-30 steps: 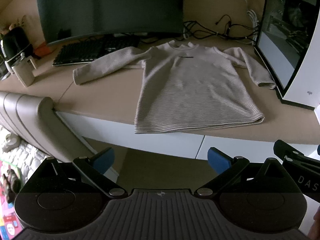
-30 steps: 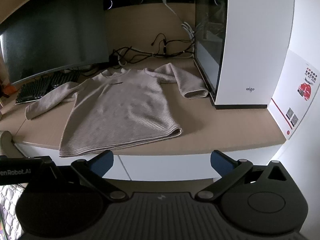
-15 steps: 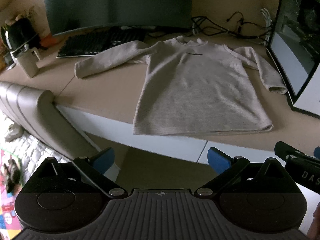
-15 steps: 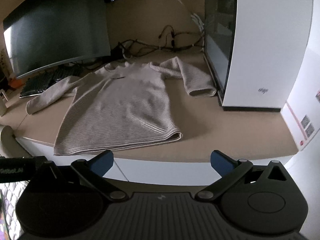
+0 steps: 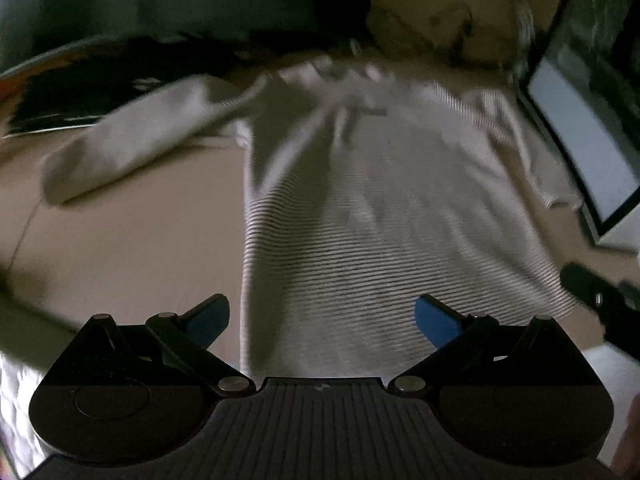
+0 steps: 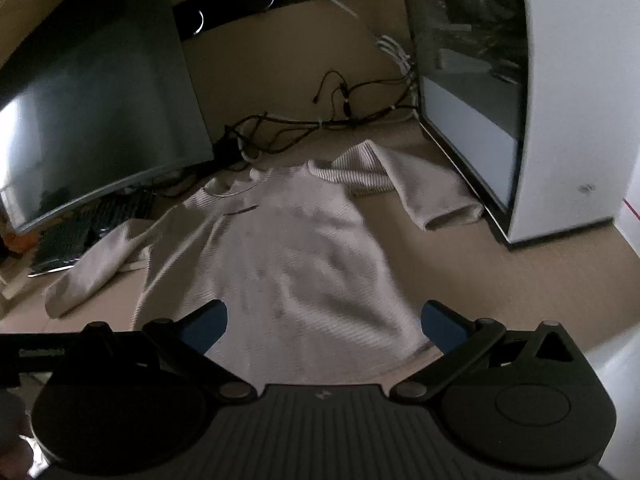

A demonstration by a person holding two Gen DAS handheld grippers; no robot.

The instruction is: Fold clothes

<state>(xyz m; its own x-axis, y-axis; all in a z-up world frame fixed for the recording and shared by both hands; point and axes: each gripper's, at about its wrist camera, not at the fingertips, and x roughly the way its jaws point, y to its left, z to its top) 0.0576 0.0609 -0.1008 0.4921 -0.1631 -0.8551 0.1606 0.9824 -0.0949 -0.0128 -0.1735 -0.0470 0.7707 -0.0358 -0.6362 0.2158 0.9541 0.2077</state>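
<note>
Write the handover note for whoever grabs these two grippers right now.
Left gripper: open, holding nothing, low over the sweater's hem near its left corner.
Right gripper: open, holding nothing, over the hem on the right side.
Sweater: spread flat on the desk, front up, both sleeves out to the sides; the right sleeve's cuff lies beside the white PC case, the left sleeve reaches toward the keyboard.
Done: nothing folded.
Left: grasp the cloth and make every fold.
</note>
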